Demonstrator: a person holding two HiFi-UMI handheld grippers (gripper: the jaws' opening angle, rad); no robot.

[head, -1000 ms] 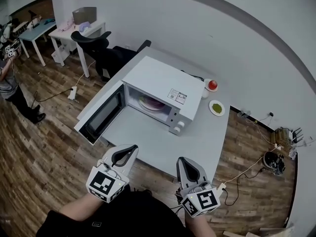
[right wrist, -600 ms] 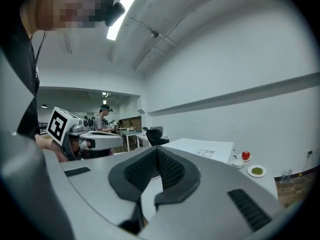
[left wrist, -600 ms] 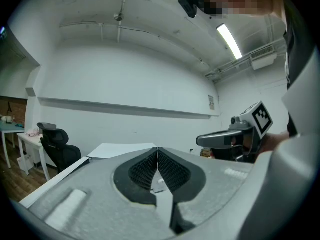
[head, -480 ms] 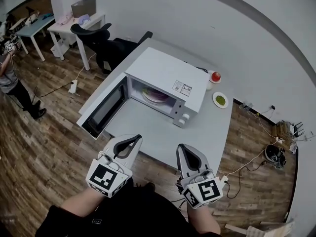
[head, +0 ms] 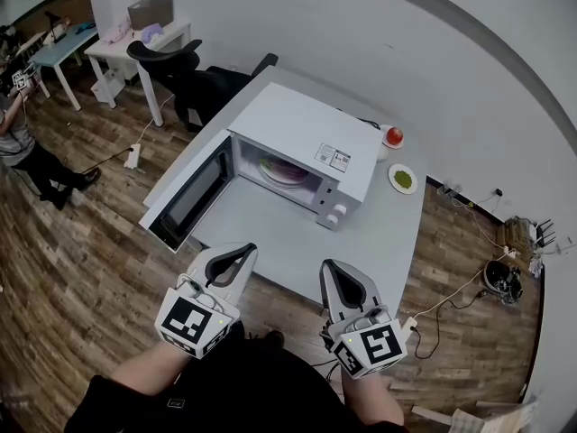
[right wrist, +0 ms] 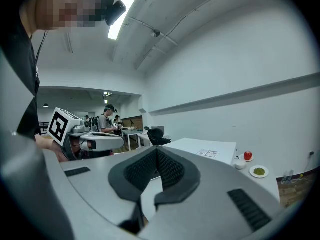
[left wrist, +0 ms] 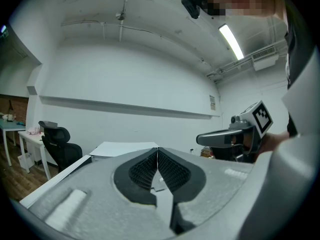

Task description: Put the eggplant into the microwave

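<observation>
Left gripper (head: 247,252) and right gripper (head: 328,267) hang side by side just short of the table's (head: 261,242) near edge; each has its jaws pressed together with nothing between them; beyond, the microwave (head: 302,129) stands on the table, its door (head: 185,197) swung open to the left; inside, the eggplant (head: 290,166) shows as a purplish shape on a plate (head: 270,173); right of the microwave sit a red fruit (head: 393,137) and a saucer (head: 401,179) holding something green; farther off, a black chair (head: 171,66) and a white desk (head: 135,48).
</observation>
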